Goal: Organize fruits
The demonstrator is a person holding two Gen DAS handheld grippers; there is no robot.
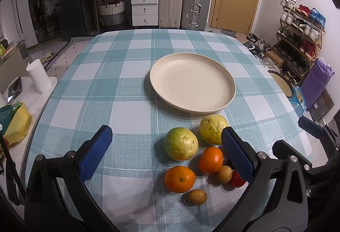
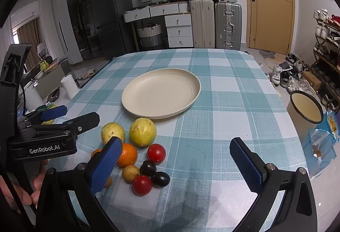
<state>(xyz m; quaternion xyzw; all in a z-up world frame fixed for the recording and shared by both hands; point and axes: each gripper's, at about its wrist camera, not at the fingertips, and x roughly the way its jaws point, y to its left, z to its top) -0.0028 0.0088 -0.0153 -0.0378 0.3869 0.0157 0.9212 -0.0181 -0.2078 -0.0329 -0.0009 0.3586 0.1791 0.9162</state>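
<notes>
A cream plate (image 1: 192,83) (image 2: 161,93) sits empty on the checked tablecloth. In front of it lies a cluster of fruit: two yellow-green guavas (image 1: 181,143) (image 2: 142,132), two oranges (image 1: 179,178) (image 2: 127,155), small brown longans (image 1: 197,196) (image 2: 130,173), red tomatoes (image 2: 156,153) and dark grapes (image 2: 160,179). My left gripper (image 1: 167,153) is open above the table with the fruit between its fingers. My right gripper (image 2: 176,166) is open, the fruit by its left finger (image 2: 106,166). The left gripper also shows at the left of the right wrist view (image 2: 53,113).
A cream pot (image 2: 306,109) stands past the table's right edge, with snack bags (image 2: 320,142) beside it. A paper towel roll (image 1: 39,76) and a yellow bag (image 1: 18,125) sit on a low surface at the left. Suitcases, drawers and a shoe rack stand beyond.
</notes>
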